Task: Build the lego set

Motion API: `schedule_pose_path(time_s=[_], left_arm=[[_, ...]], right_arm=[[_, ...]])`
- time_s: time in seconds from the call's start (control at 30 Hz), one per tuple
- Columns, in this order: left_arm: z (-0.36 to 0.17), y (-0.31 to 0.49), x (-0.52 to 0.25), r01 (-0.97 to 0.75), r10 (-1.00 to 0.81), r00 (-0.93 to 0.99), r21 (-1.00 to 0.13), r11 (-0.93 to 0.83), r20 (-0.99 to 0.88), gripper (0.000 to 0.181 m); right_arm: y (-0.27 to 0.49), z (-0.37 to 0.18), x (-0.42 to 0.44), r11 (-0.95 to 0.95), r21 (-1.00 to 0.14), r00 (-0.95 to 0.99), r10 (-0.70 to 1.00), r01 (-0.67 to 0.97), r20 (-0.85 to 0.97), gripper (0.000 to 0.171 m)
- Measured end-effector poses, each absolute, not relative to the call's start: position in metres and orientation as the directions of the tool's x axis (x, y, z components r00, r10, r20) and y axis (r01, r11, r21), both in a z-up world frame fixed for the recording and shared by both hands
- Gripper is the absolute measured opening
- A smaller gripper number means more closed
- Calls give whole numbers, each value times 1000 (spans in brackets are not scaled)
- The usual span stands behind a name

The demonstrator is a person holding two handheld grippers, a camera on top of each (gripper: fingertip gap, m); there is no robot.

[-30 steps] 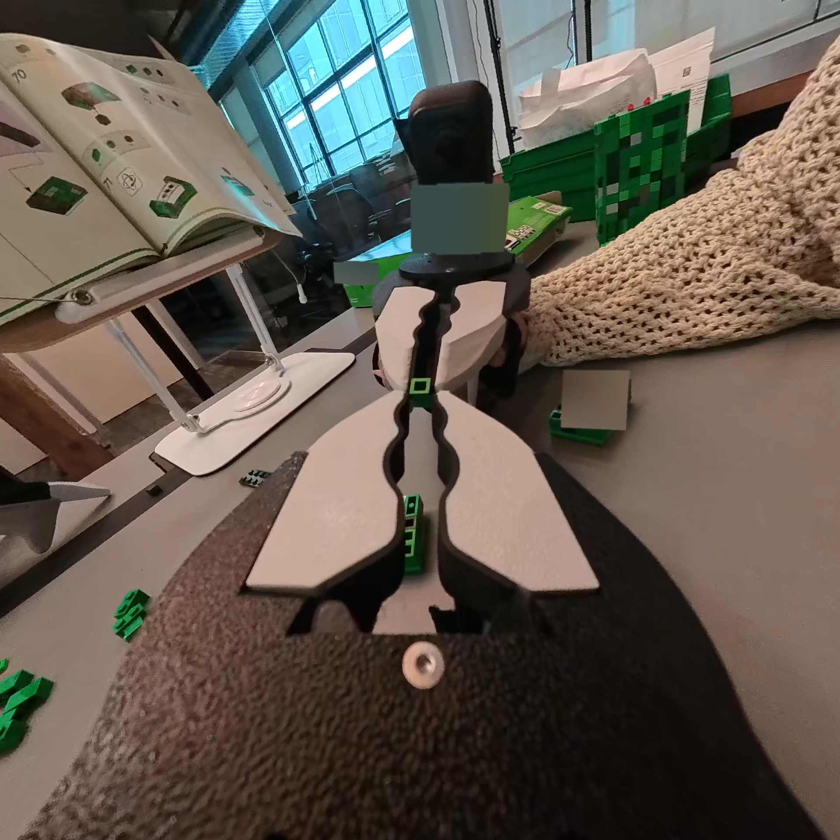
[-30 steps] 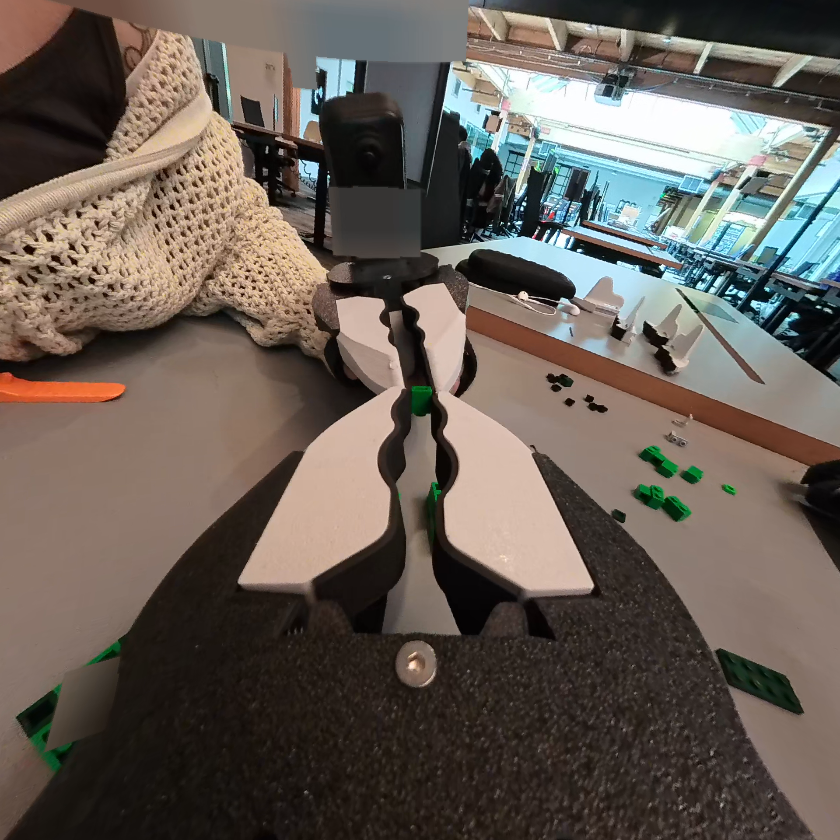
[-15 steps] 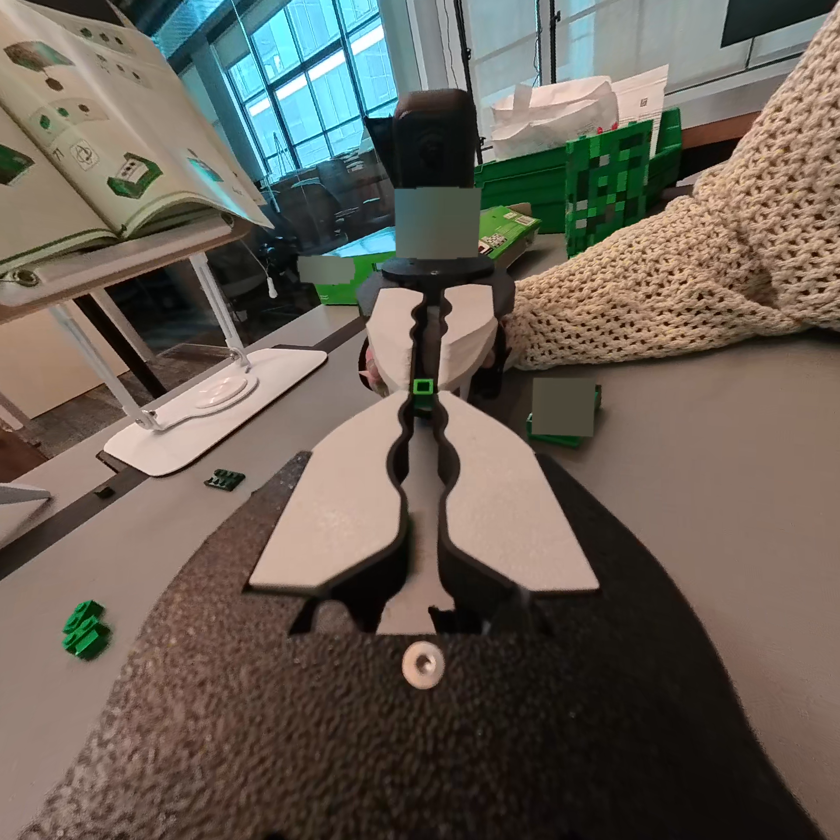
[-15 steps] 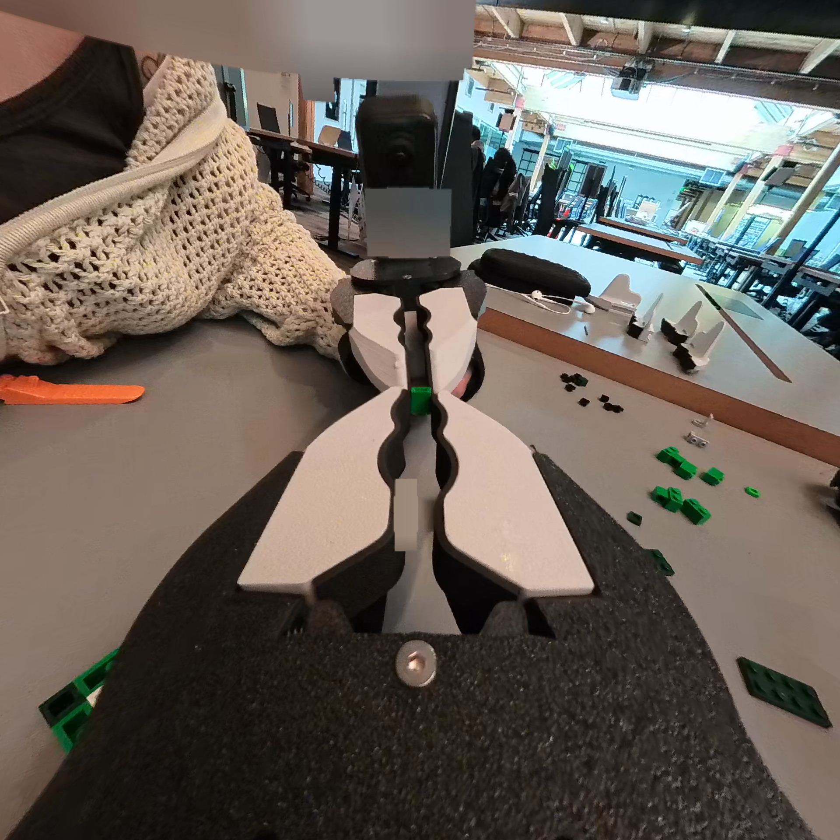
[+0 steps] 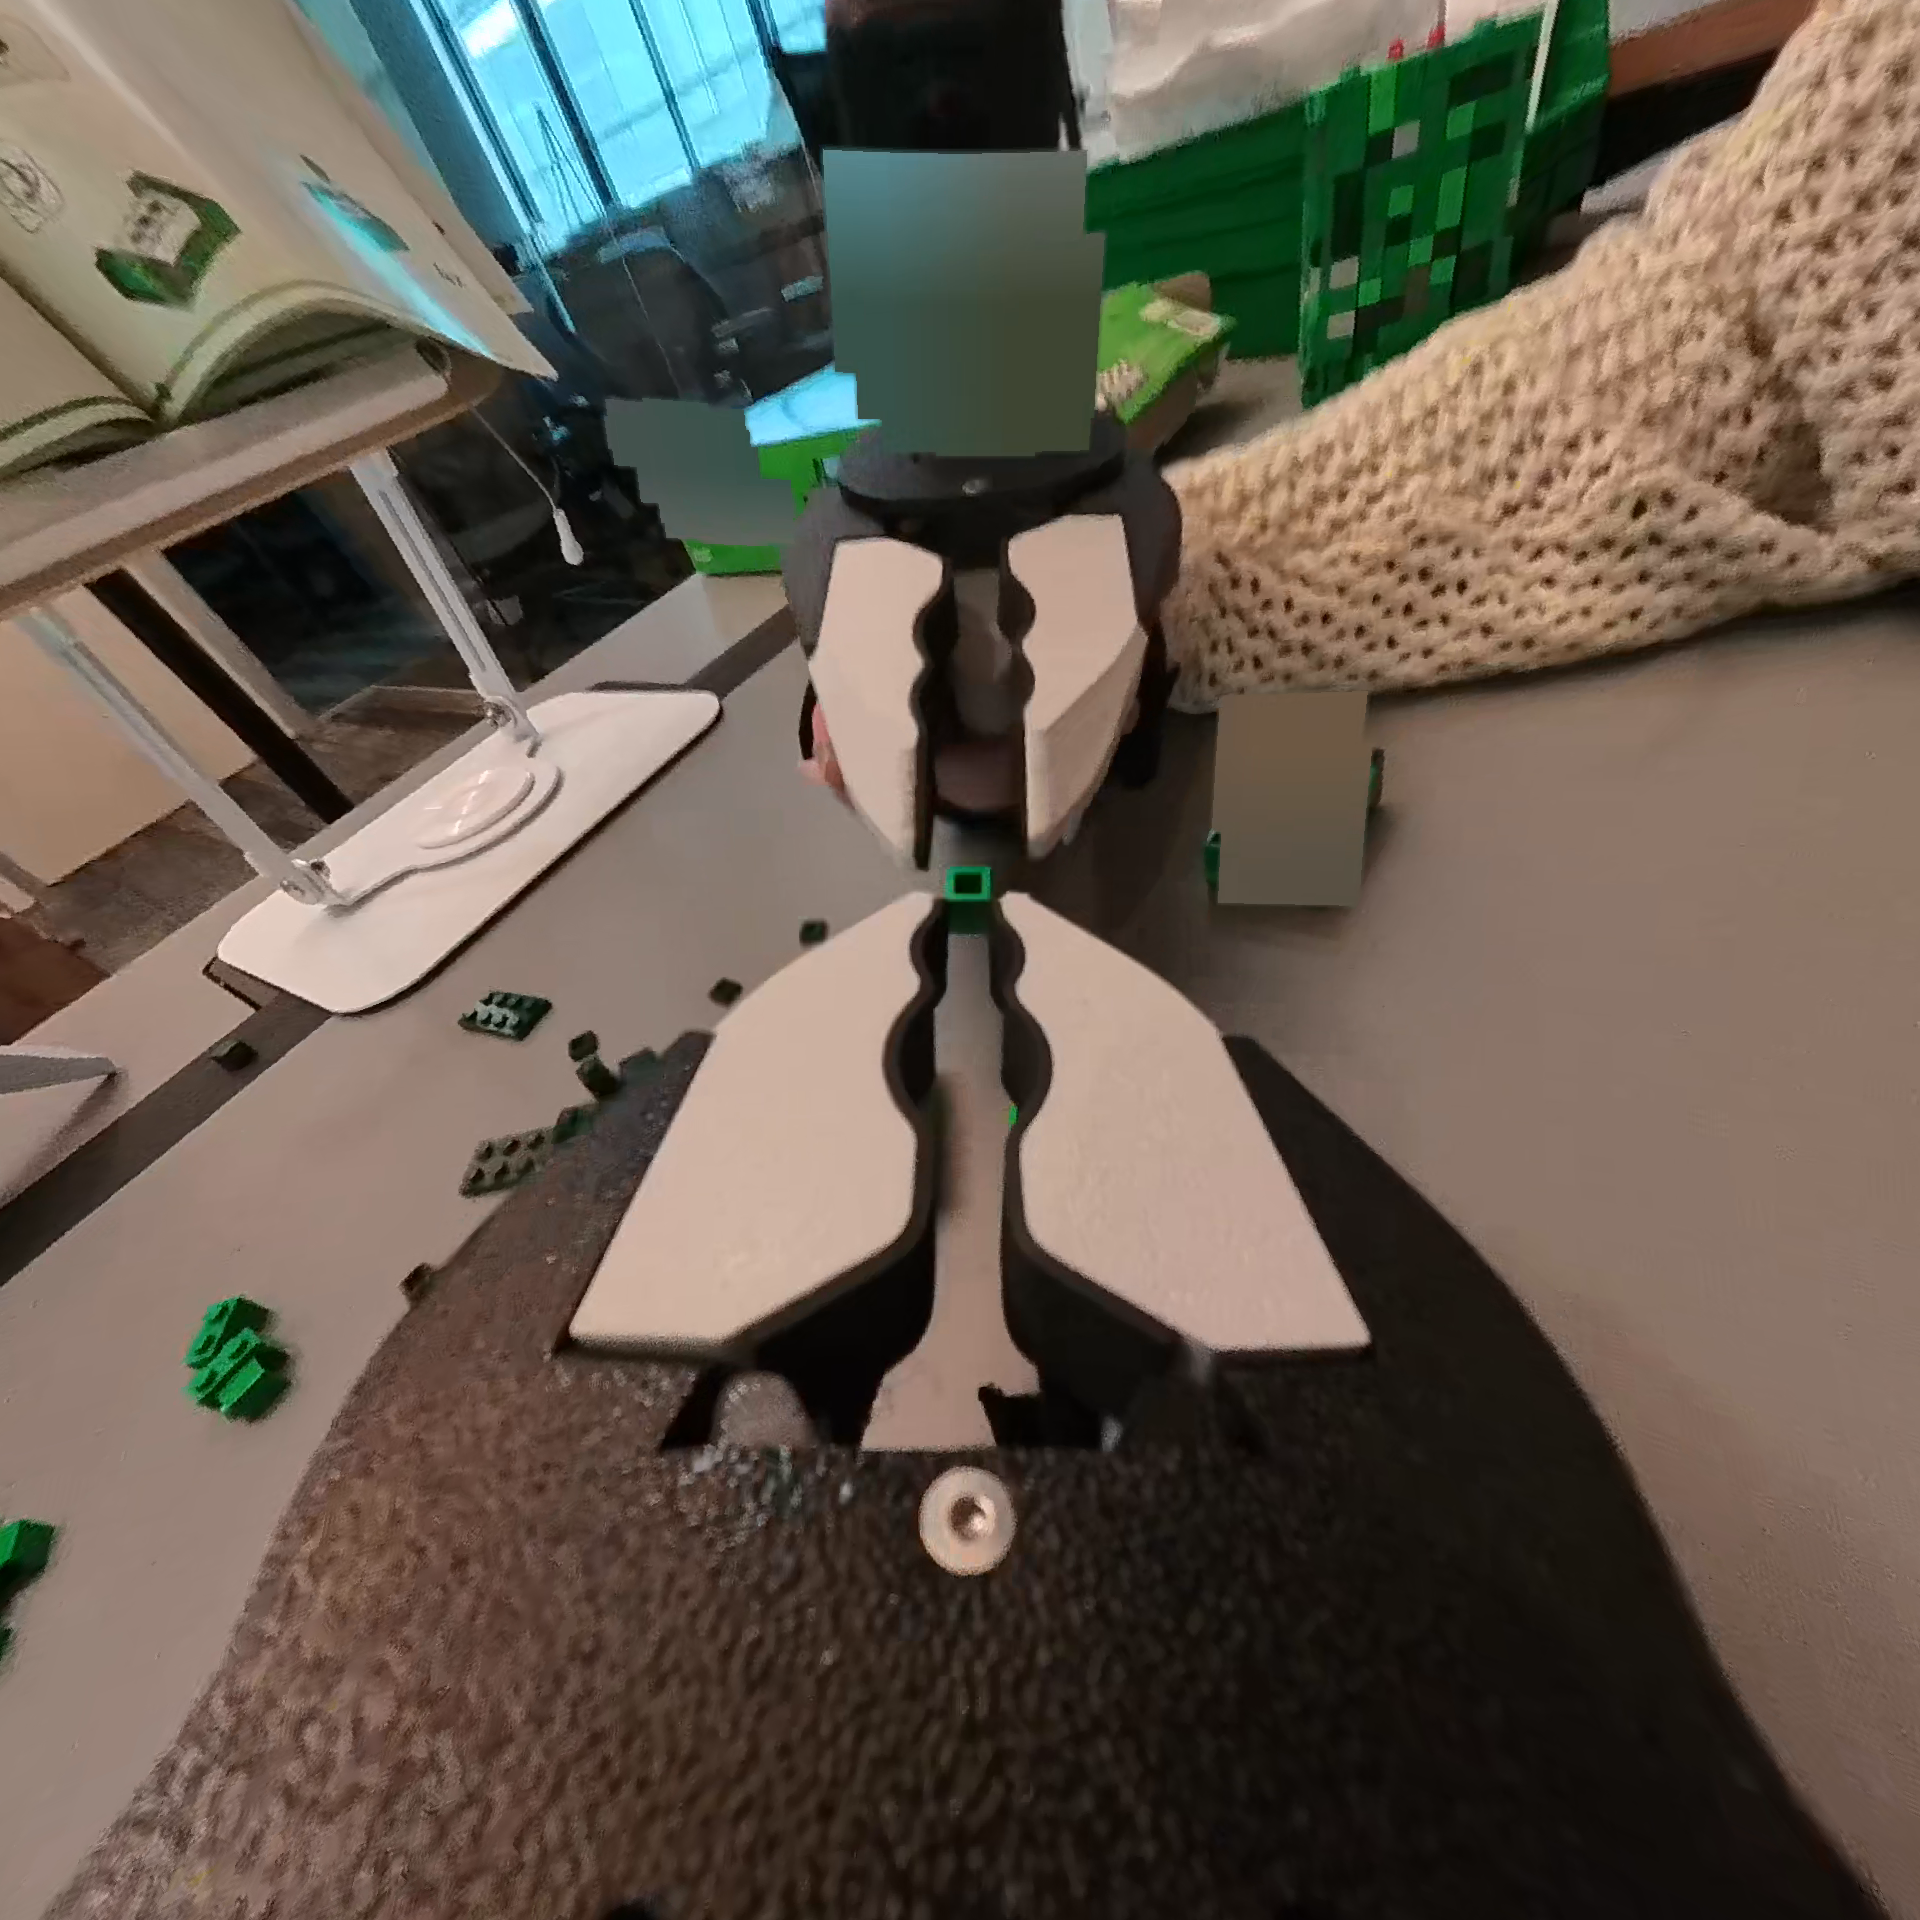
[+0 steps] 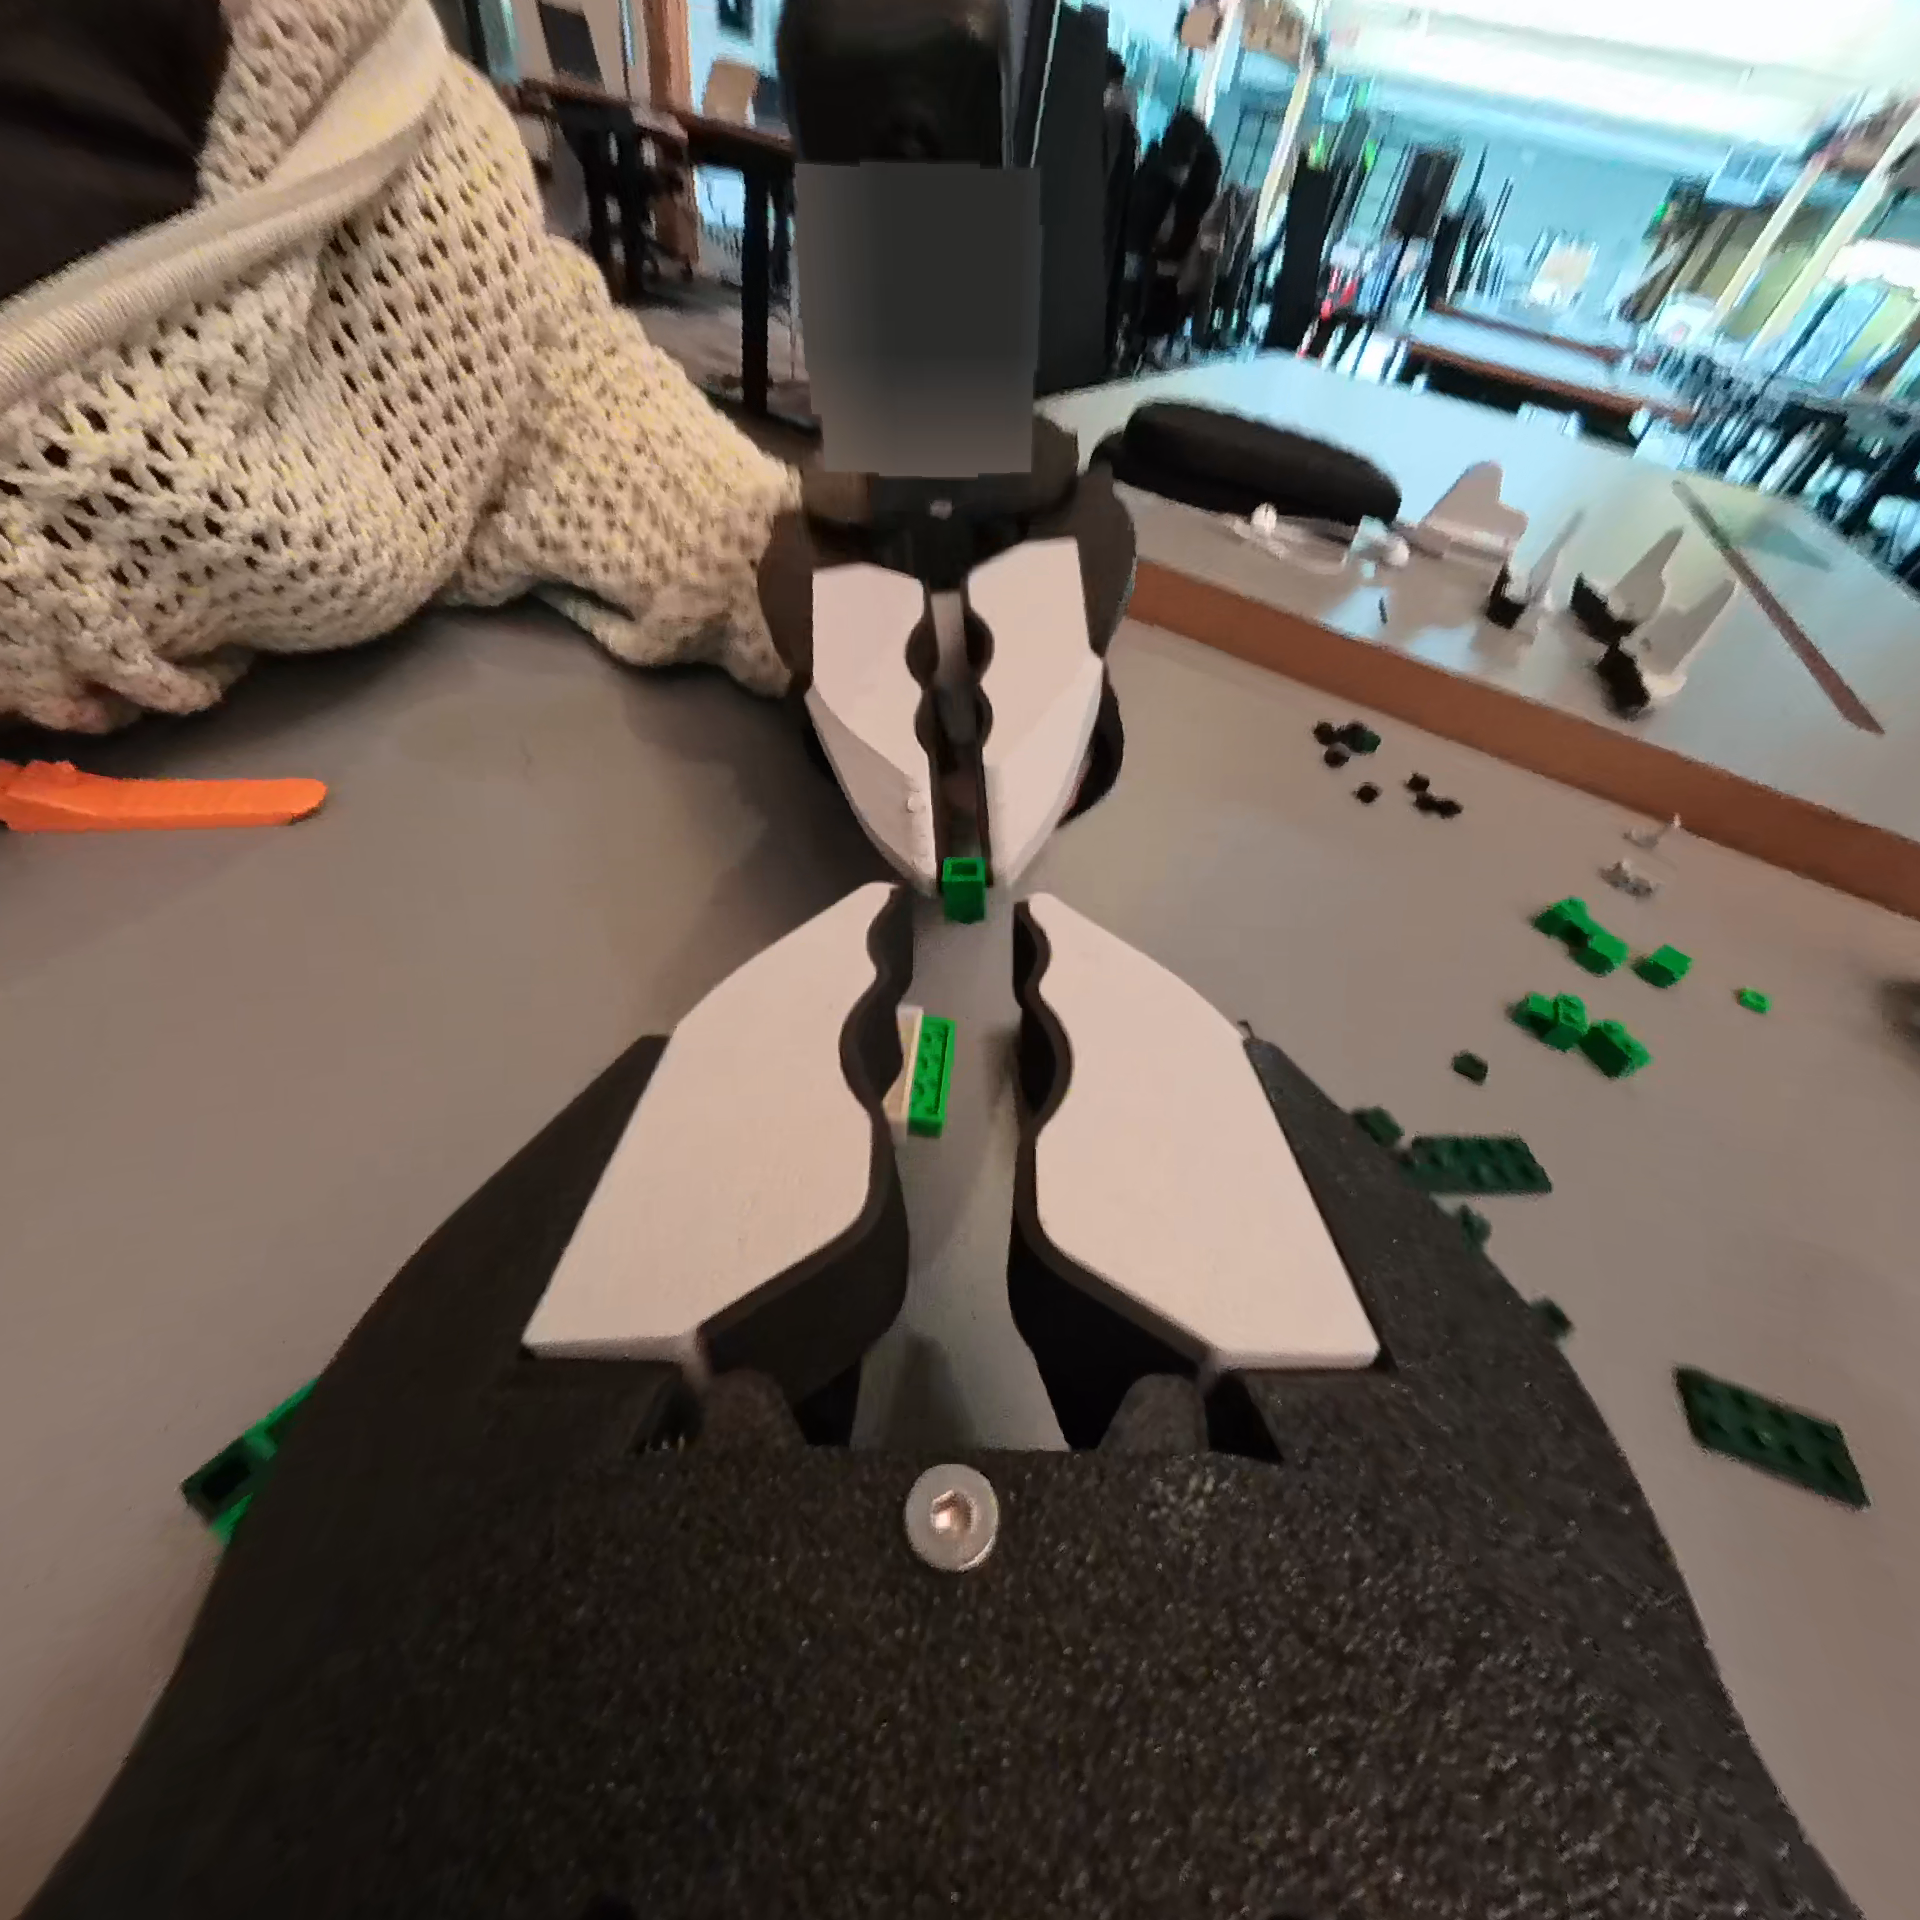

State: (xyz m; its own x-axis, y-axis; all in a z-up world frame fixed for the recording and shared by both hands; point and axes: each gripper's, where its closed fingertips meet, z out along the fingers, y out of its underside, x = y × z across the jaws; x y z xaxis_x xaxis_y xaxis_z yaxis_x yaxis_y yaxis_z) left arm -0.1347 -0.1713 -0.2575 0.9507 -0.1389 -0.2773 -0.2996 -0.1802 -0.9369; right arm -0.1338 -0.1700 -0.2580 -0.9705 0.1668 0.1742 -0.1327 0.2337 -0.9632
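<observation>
On the grey table [image 6: 416, 1039] in an open workshop, left tool [image 5: 968, 914] pinching a green brick [image 5: 968, 896], right tool [image 6: 961, 914] released.

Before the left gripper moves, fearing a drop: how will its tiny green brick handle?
The green brick looks rigid and very light. Held only at the left gripper's very tips, it could probably twist or slip out. Boxy, so unlikely to roll.

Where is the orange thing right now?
The orange tool lies flat on the grey table at the far left of the right wrist view, just below the knitted cream sleeve.
</observation>
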Motion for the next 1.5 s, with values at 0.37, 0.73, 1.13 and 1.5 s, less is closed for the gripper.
schedule_pose_path(time_s=[0.37, 0.73, 1.13, 1.5], left_arm=[[-294, -188, -141, -308, -211, 949, -828, -468, -234, 7], [-309, -189, -142, -229, -212, 968, -812, -537, -133, 7], [-310, -190, -136, -223, -239, 965, -812, -539, -106, 7], [-312, -190, -132, -222, -248, 964, -805, -550, -96, 7]], right_arm=[[-176, -318, -123, 628, -778, -994, 100, 34, 37, 39], [-179, -323, -122, 666, -743, -993, 114, 68, 11, 33], [-180, -322, -121, 668, -741, -993, 114, 67, 13, 32], [-181, -321, -120, 662, -747, -994, 108, 62, 14, 32]])
